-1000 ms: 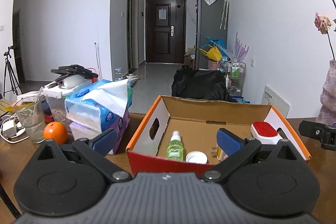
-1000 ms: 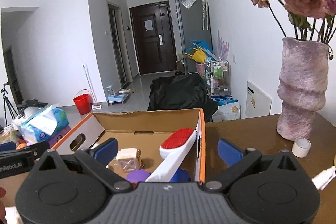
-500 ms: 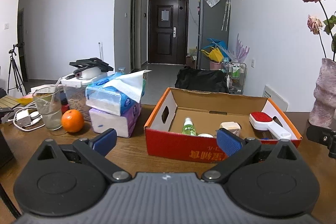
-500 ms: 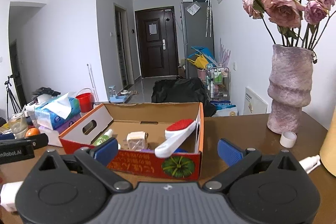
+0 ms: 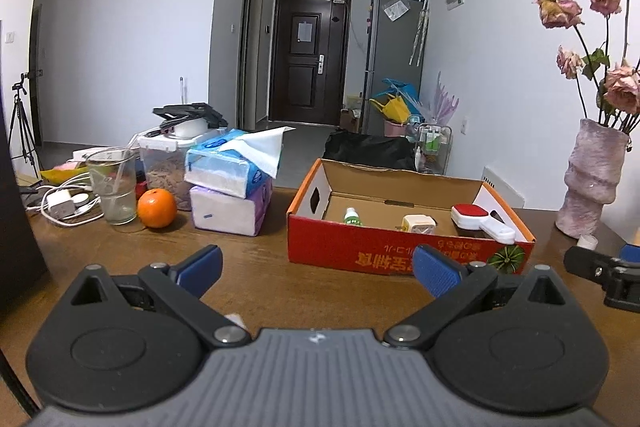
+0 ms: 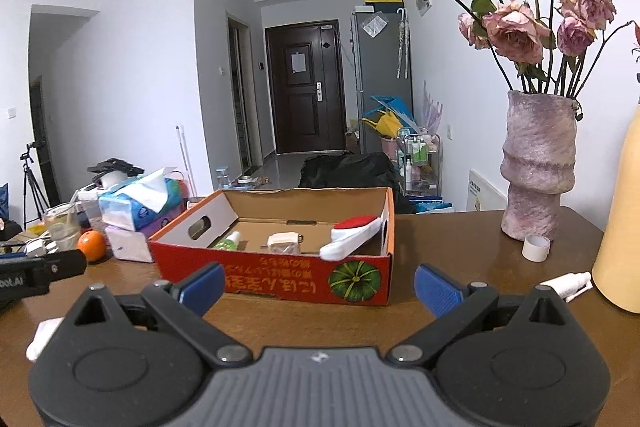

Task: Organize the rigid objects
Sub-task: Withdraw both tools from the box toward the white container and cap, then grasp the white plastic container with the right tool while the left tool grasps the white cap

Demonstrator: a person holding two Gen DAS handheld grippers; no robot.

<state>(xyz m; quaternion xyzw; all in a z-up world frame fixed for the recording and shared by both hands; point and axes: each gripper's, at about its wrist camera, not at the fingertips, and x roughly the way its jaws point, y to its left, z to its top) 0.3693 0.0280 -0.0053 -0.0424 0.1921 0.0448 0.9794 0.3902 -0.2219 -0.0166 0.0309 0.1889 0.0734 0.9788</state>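
Note:
A red cardboard box (image 5: 404, 259) (image 6: 280, 277) stands on the brown table, ahead of both grippers. Inside it lie a green bottle (image 5: 353, 217) (image 6: 228, 241), a cream adapter (image 5: 418, 225) (image 6: 284, 243) and a white brush with a red pad (image 5: 480, 223) (image 6: 354, 235). My left gripper (image 5: 318, 269) is open and holds nothing, a little short of the box's front left. My right gripper (image 6: 318, 287) is open too, just before the box's front wall. A white cap (image 6: 536, 247) and a white tube (image 6: 568, 283) lie on the table right of the box.
Stacked tissue packs (image 5: 232, 187), an orange (image 5: 157, 207), a glass (image 5: 112, 187) and cables sit left of the box. A purple vase (image 6: 538, 167) with dried roses stands at the back right, a yellow object (image 6: 620, 227) at the right edge. Something white (image 6: 42, 339) lies near left.
Both grippers have drawn back from over the box toward the near table edge. The box now lies farther ahead and its front wall shows.

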